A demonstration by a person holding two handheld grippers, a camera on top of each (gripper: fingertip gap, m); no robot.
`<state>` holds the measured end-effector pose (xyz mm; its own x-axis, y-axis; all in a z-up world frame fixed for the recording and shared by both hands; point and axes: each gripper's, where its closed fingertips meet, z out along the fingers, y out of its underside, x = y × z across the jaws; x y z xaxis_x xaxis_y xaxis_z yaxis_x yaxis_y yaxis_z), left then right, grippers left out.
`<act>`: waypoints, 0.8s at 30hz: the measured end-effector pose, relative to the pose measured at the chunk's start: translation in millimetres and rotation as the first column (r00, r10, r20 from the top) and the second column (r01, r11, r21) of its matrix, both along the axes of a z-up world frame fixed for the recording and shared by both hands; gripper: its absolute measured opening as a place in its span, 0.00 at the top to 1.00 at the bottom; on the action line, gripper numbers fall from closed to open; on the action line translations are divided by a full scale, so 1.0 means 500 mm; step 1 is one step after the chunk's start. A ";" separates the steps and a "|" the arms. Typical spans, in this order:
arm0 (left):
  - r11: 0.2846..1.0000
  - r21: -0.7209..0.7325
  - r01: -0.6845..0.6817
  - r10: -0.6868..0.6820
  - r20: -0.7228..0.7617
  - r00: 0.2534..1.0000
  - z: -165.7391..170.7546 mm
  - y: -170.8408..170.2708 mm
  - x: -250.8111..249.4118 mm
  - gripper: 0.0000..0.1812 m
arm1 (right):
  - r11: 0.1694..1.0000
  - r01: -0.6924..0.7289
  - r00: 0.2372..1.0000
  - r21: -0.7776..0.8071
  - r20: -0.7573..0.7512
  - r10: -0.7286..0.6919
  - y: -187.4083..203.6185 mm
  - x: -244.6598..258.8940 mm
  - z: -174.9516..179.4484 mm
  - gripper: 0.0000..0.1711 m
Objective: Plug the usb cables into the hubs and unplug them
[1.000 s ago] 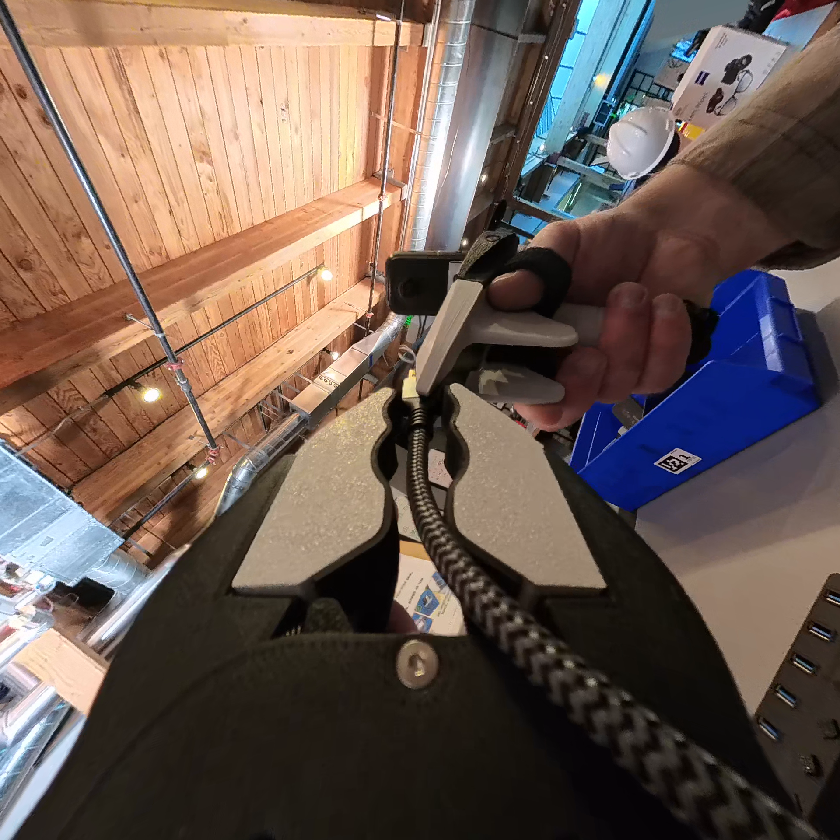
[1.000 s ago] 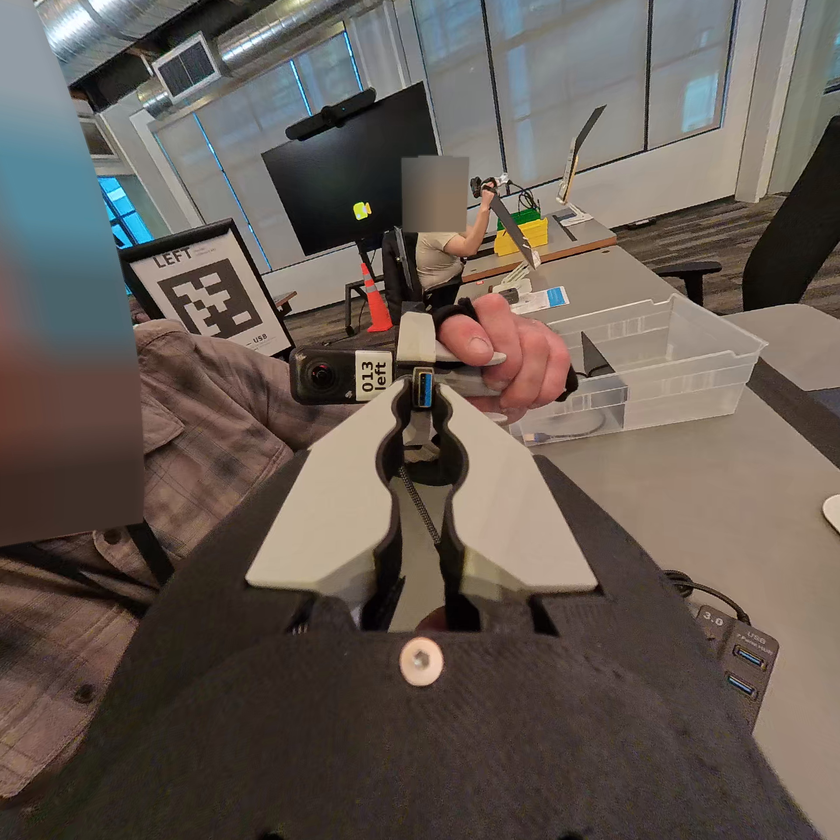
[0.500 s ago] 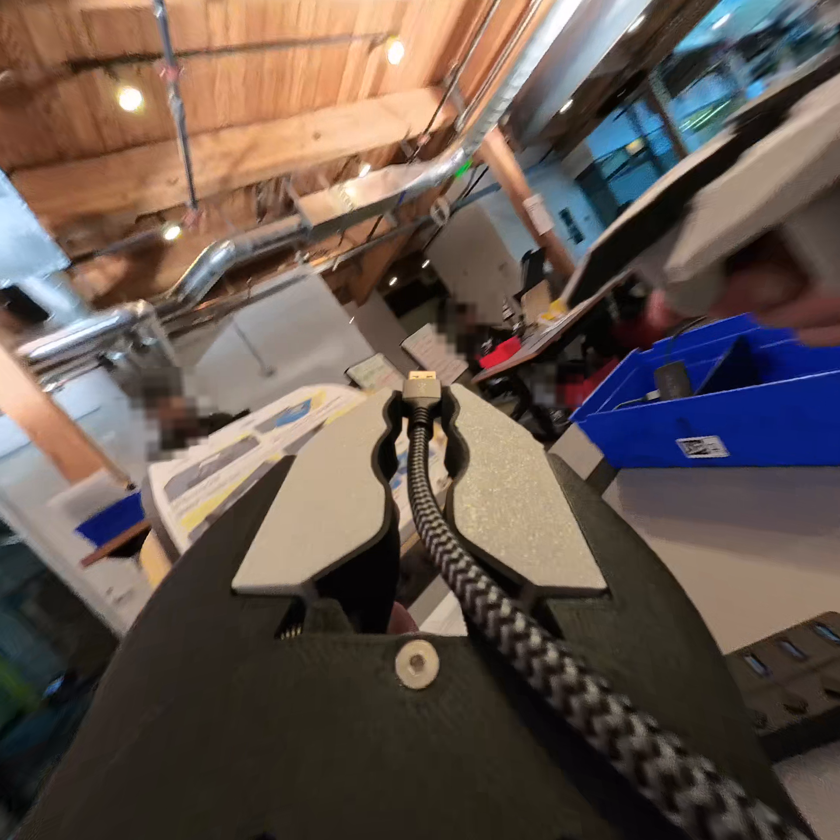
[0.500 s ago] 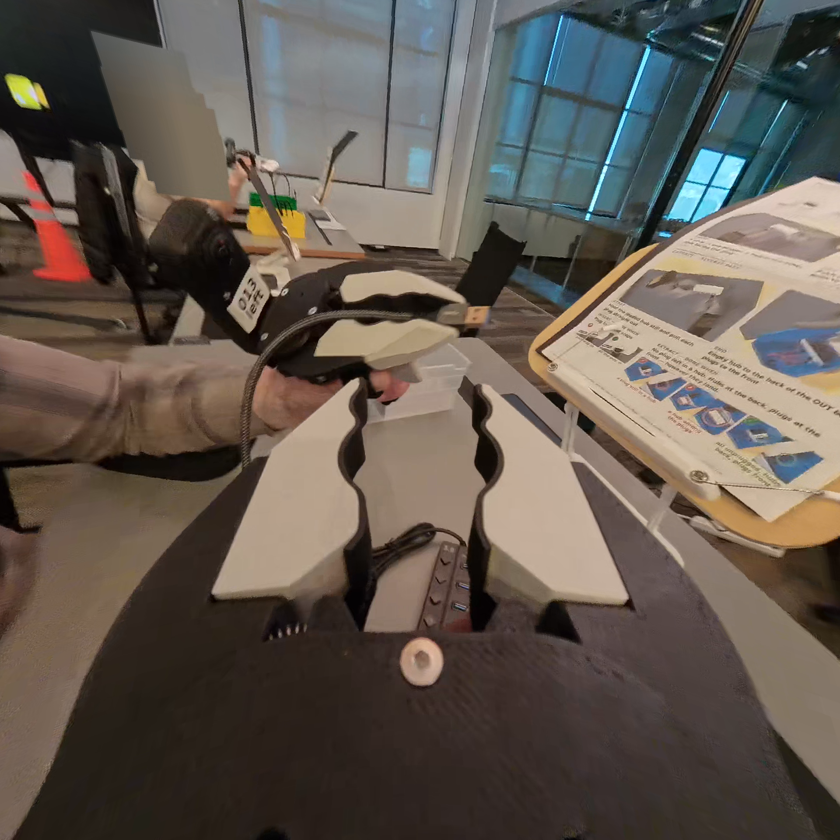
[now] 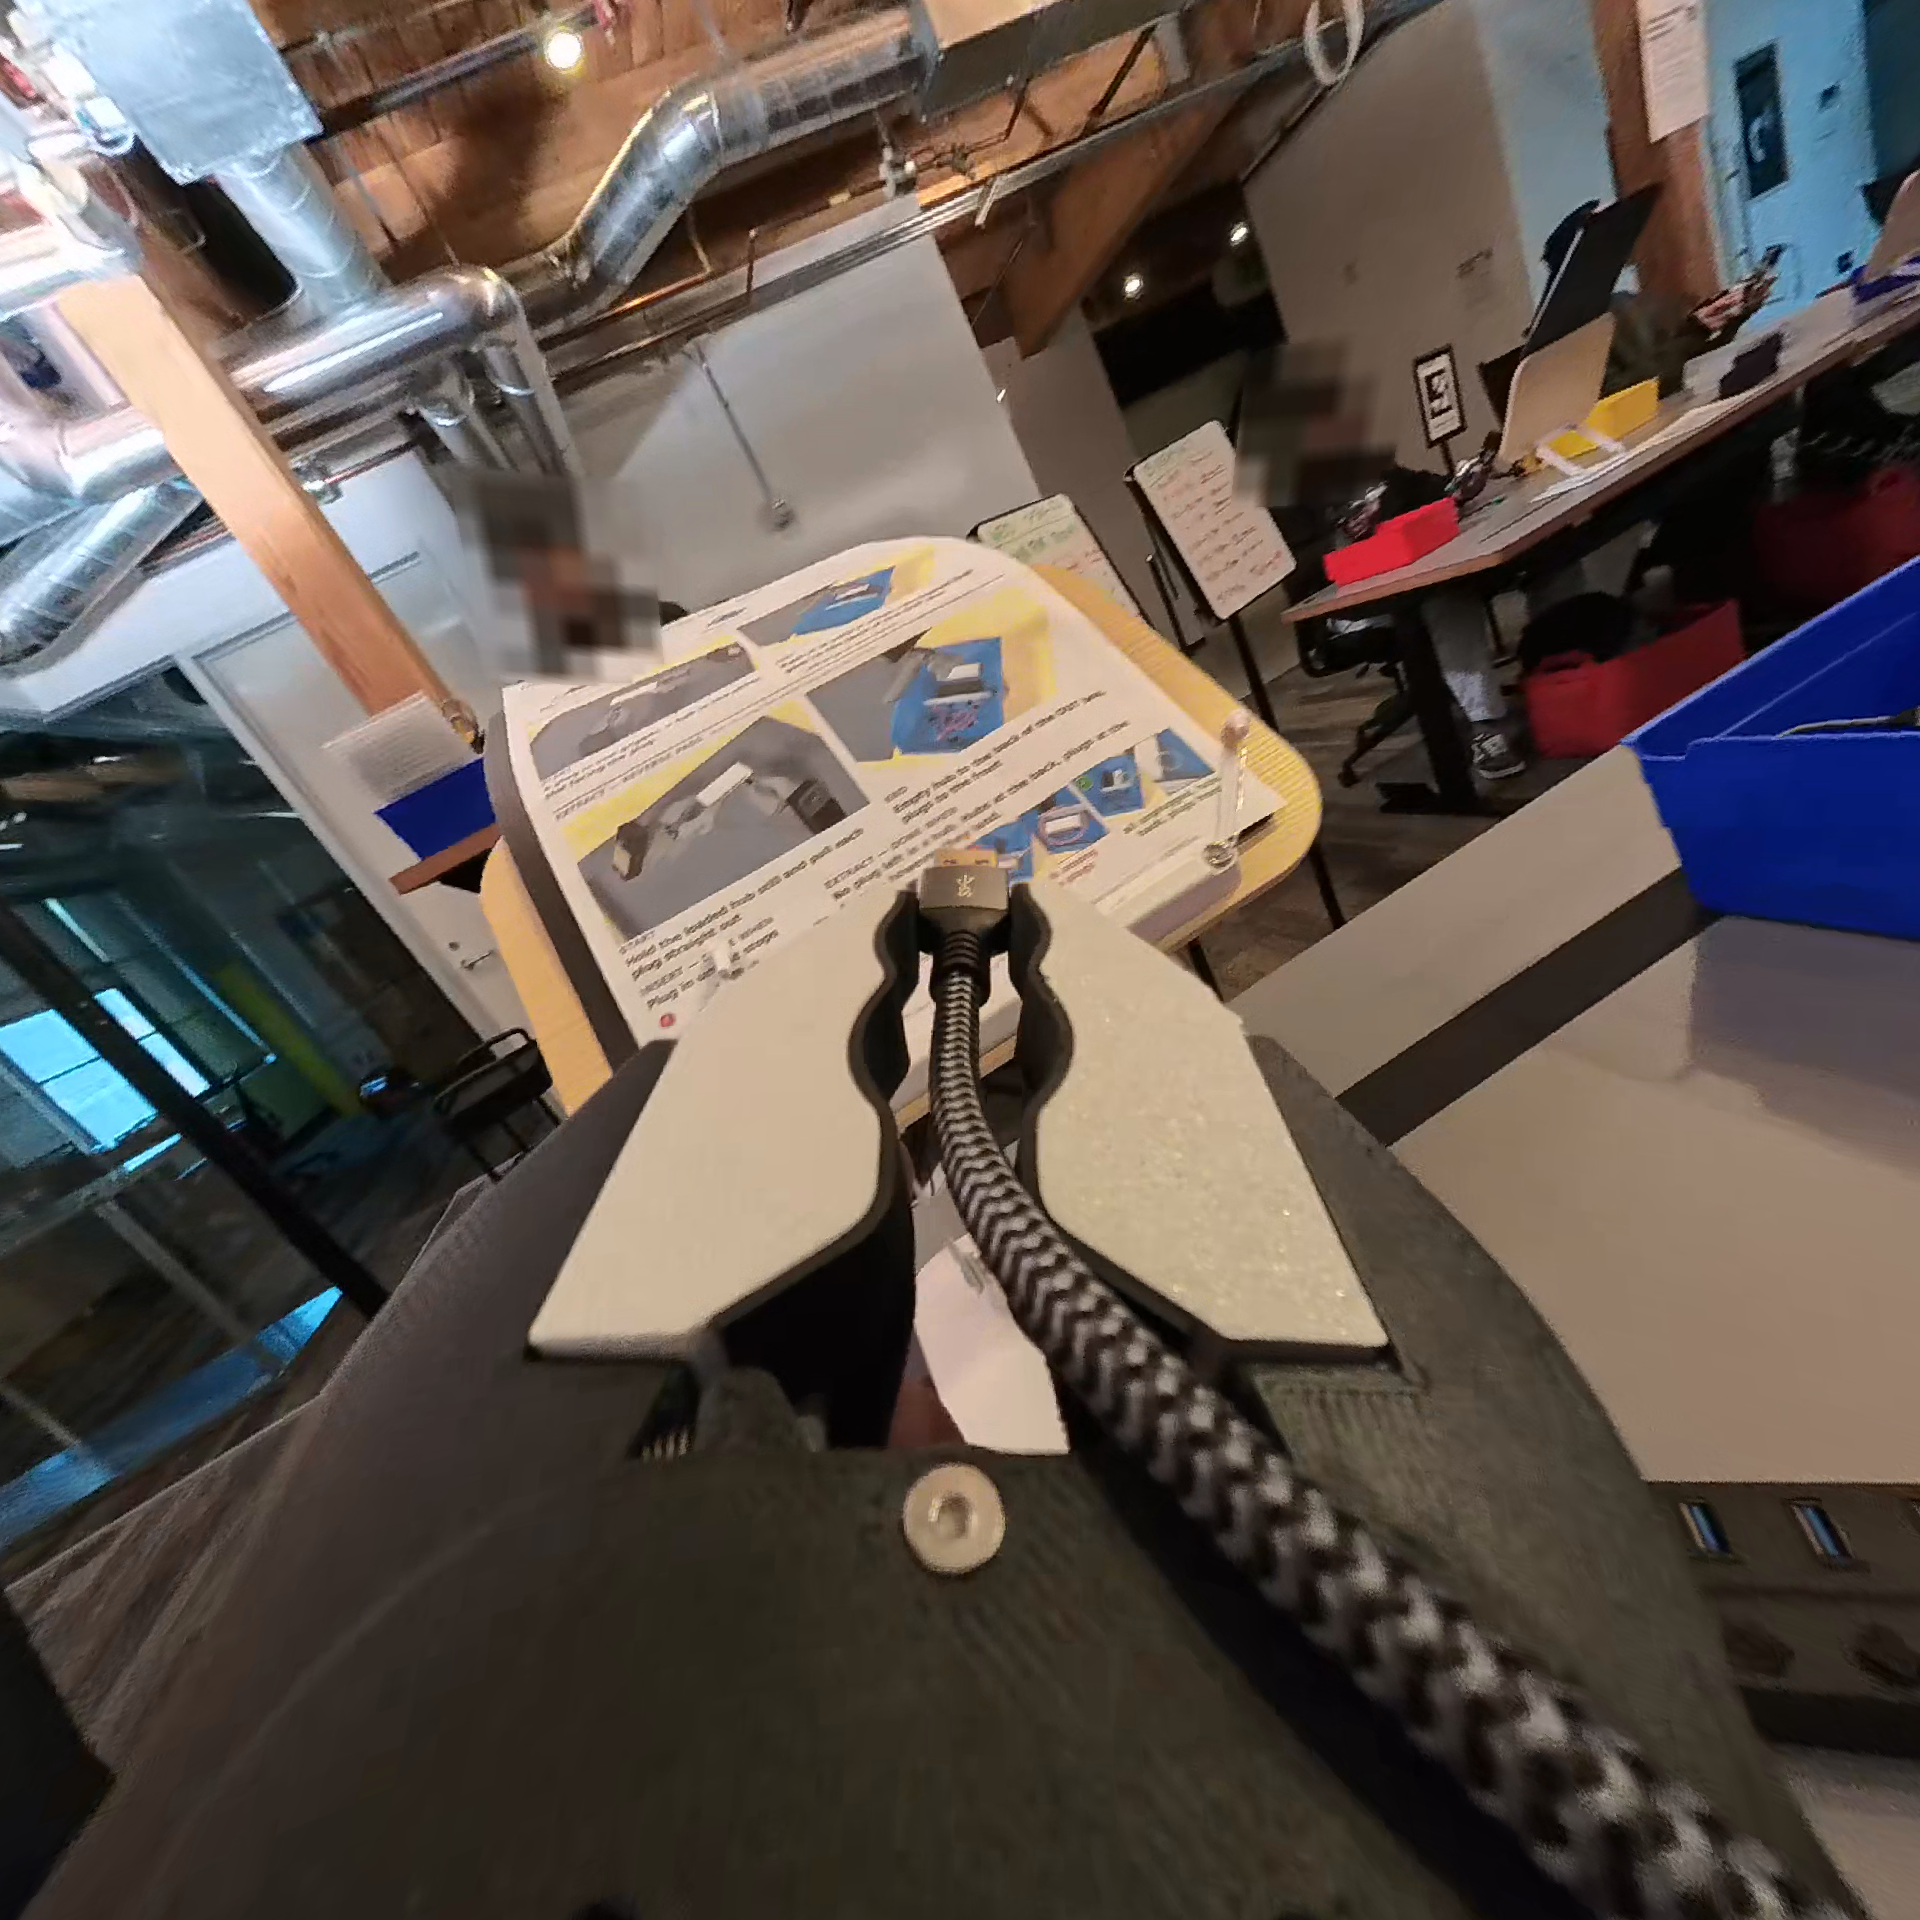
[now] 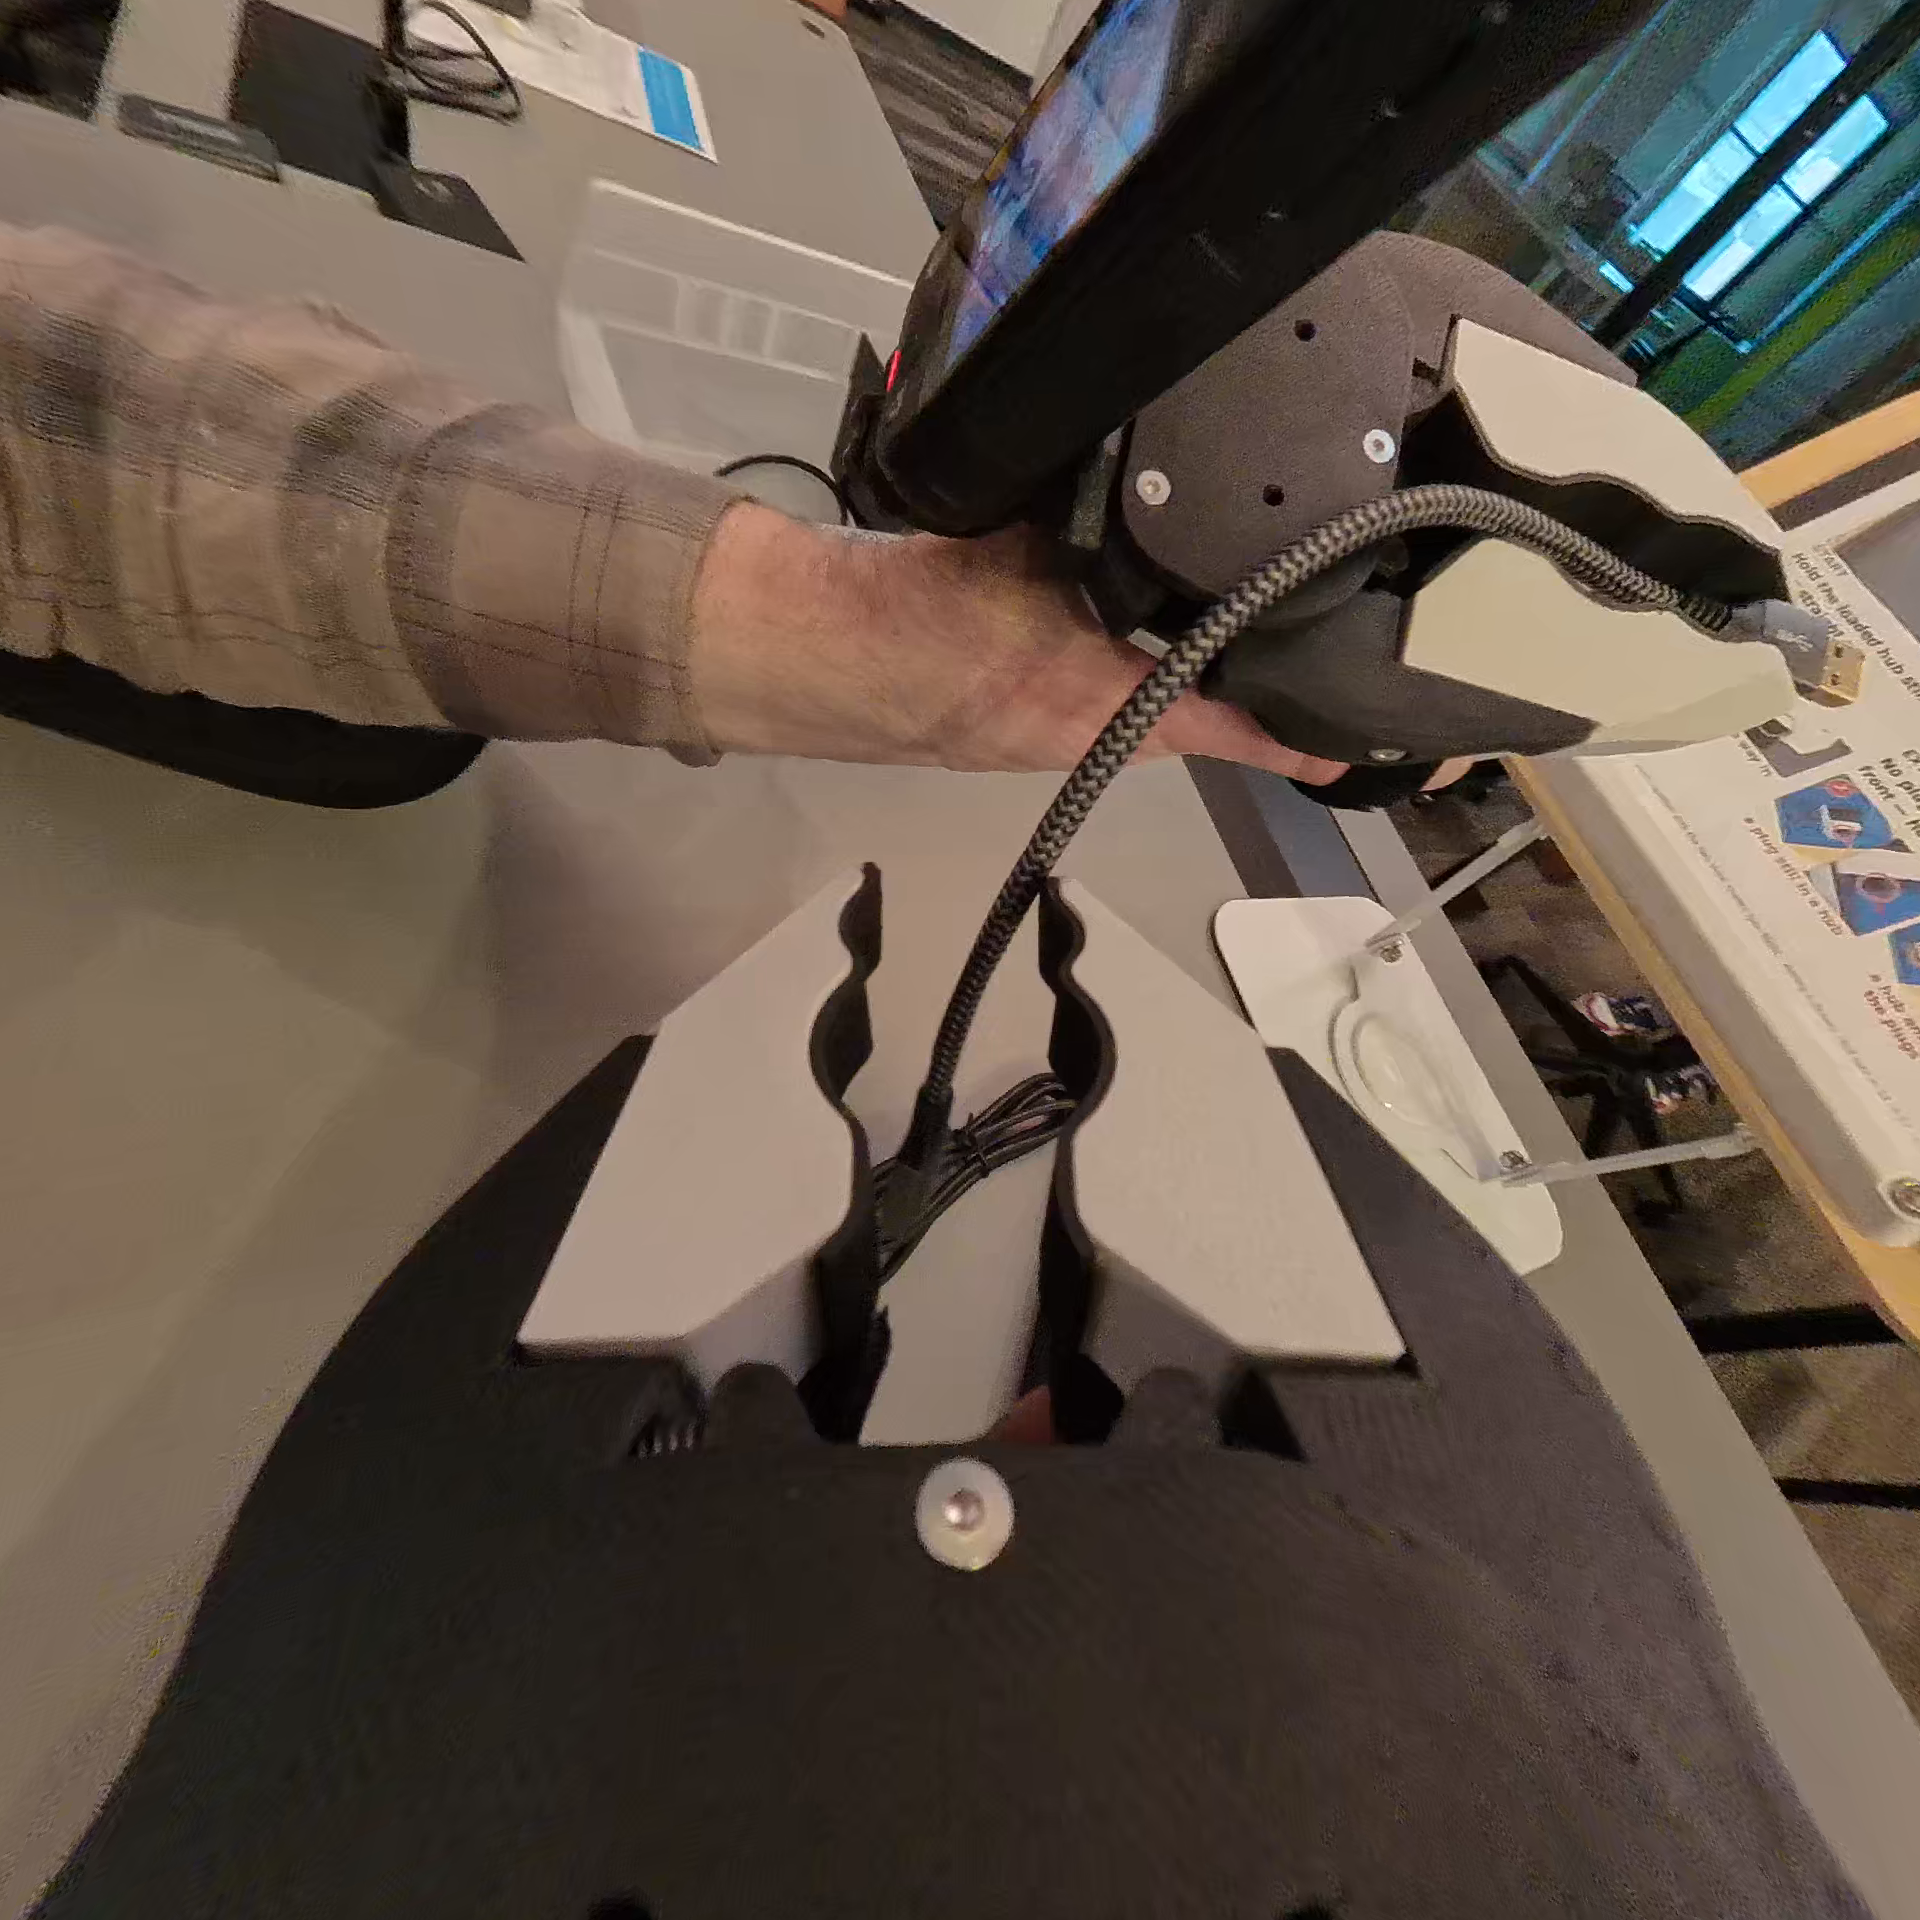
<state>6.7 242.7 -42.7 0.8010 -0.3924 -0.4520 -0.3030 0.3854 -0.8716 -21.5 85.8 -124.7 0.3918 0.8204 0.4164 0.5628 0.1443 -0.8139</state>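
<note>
My left gripper (image 5: 961, 914) is shut on the black plug (image 5: 963, 891) of a black-and-white braided USB cable (image 5: 1164, 1382), held in the air and pointing at an instruction sheet. The cable trails back to the lower right. A black hub (image 5: 1808, 1548) with blue ports lies on the table at the lower right. In the right wrist view, my right gripper (image 6: 961, 899) is open and empty, low over the table. The braided cable (image 6: 1081, 790) hangs down between its fingers from the left gripper (image 6: 1782, 634) at the upper right.
An instruction sheet on a tilted wooden board (image 5: 883, 748) stands past the table edge, on a white base (image 6: 1382, 1060). A blue bin (image 5: 1808, 821) is at the far right. A clear tray (image 6: 727, 312) sits behind the person's sleeve (image 6: 312, 520). A thin black cable bundle (image 6: 997, 1132) lies between my right fingers. The tips of one gripper are about 20 cm away from the tips of the other.
The left gripper has tipped down from the ceiling to face the instruction sheet, still holding the plug. The right gripper has opened, drawn away from the plug and swung down towards the table.
</note>
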 end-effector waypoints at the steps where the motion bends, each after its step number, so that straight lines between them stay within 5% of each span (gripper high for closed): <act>1: 1.000 -0.003 -0.013 0.013 0.004 1.000 -0.001 0.005 -0.005 0.91 | 1.000 0.014 1.000 0.014 0.005 -0.014 0.004 -0.005 -0.001 0.85; 5: 0.999 -0.006 -0.047 0.047 0.011 0.999 -0.005 0.018 -0.016 0.91 | 0.995 0.074 0.997 0.060 0.011 -0.075 0.022 -0.015 0.003 0.96; 16: 0.997 -0.007 -0.083 0.083 0.050 0.995 -0.006 0.036 -0.036 0.91 | 0.983 0.148 0.988 0.108 0.022 -0.151 0.047 -0.040 -0.008 0.96; 24: 0.996 -0.045 -0.075 0.080 0.138 0.987 -0.003 0.045 -0.052 0.91 | 0.987 0.119 0.958 -0.111 -0.248 -0.144 0.048 -0.075 0.005 0.96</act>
